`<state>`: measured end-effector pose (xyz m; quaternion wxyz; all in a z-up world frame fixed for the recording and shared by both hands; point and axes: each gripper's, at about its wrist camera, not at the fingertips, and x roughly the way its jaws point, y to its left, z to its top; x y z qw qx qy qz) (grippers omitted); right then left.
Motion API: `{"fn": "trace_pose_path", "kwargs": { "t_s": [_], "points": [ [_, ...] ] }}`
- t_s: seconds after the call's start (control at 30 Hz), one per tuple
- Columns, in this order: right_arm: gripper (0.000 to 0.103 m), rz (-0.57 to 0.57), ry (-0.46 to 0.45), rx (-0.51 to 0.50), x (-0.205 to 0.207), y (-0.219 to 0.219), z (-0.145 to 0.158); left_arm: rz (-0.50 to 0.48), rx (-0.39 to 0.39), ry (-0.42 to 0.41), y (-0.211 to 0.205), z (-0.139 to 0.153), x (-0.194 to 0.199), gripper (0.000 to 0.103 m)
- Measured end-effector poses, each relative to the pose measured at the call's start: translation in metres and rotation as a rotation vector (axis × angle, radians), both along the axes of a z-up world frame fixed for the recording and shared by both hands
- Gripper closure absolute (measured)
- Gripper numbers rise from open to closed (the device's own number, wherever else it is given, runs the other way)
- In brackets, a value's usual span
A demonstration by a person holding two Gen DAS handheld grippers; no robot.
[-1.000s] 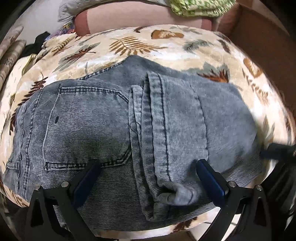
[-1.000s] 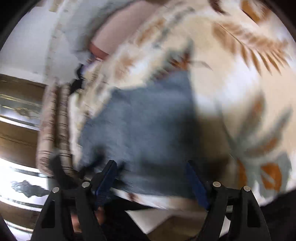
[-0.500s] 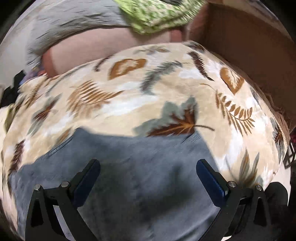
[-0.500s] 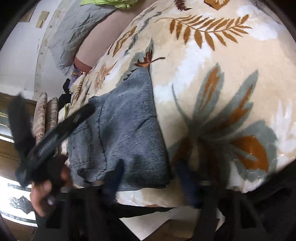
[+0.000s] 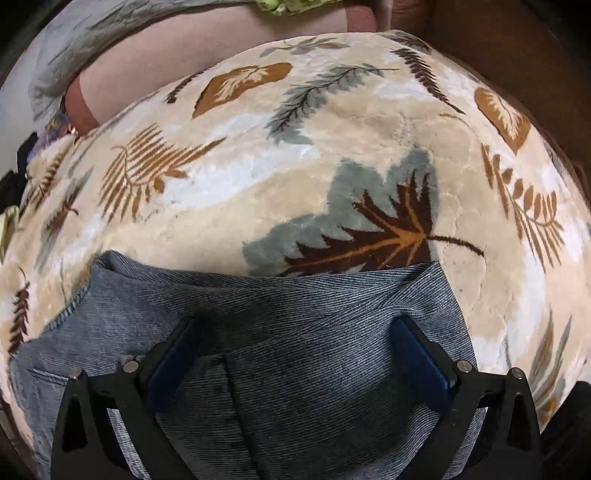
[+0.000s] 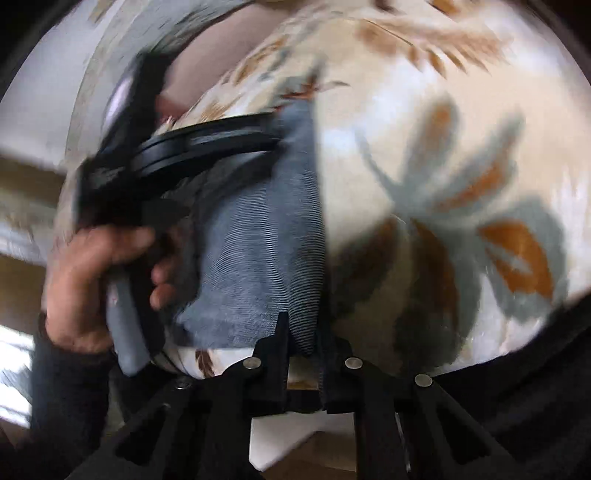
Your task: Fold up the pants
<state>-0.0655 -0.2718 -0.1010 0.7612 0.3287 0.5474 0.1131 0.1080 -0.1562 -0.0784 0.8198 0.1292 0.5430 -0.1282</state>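
The grey-blue denim pants [image 5: 280, 347] lie folded on a leaf-patterned blanket [image 5: 295, 177]. My left gripper [image 5: 295, 350] is open, its blue pads [image 5: 421, 358] spread wide just above the pants' far folded edge. In the right wrist view my right gripper [image 6: 303, 332] is shut on the near right edge of the pants [image 6: 258, 240]. The left gripper [image 6: 192, 144] and the hand holding it show there over the pants' left part, blurred.
A pink cushion [image 5: 207, 48], a grey pillow [image 5: 92, 33] and a green cloth [image 5: 295, 5] lie beyond the blanket. A brown wooden board [image 5: 517, 55] stands at the far right. A wooden cabinet [image 6: 22, 258] is at the left of the right wrist view.
My right gripper has closed from open onto the pants' edge. My left gripper moved forward over the pants to their far edge, still open.
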Motion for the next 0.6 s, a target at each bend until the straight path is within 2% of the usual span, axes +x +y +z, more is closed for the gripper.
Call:
{"fn": "trace_pose_path", "kwargs": {
  "t_s": [0.03,0.07,0.13,0.17,0.27,0.4,0.47,0.5,0.53,0.57,0.6],
  "points": [
    [0.081,-0.039,0.007,0.066,-0.002,-0.008,-0.005,-0.006,-0.013,0.001,0.004,0.003,-0.001,0.0],
    [0.078,-0.042,0.014,0.082,-0.003,-0.011,-0.004,-0.009,-0.03,0.006,0.007,0.006,-0.001,0.001],
    [0.048,-0.026,0.013,0.042,-0.004,-0.016,0.008,-0.007,-0.063,-0.002,0.019,0.021,-0.009,0.001],
    [0.045,-0.031,0.001,0.013,-0.005,-0.019,0.016,-0.017,-0.086,-0.021,0.025,0.029,-0.015,0.001],
    [0.045,-0.058,-0.076,-0.056,-0.002,-0.029,0.049,0.0,-0.105,-0.07,0.059,0.052,-0.049,0.001],
    [0.045,-0.027,-0.145,0.005,0.024,-0.023,0.075,0.055,-0.118,-0.074,0.093,0.05,-0.086,0.001],
    [0.044,-0.003,-0.141,0.064,0.041,-0.015,0.069,0.092,-0.085,-0.05,0.101,0.032,-0.095,0.001],
    [0.041,0.013,-0.126,0.078,0.048,-0.012,0.061,0.095,-0.059,0.005,0.102,0.014,-0.095,0.001],
    [0.041,0.035,-0.068,0.036,0.059,-0.006,0.042,0.091,-0.04,0.019,0.102,0.005,-0.096,0.0],
    [0.043,0.044,0.015,-0.019,0.063,-0.003,0.023,0.075,-0.029,-0.02,0.099,0.005,-0.099,0.0],
    [0.043,0.045,0.028,-0.016,0.066,-0.001,0.017,0.063,-0.014,-0.033,0.096,0.009,-0.102,0.0]
  ]
}}
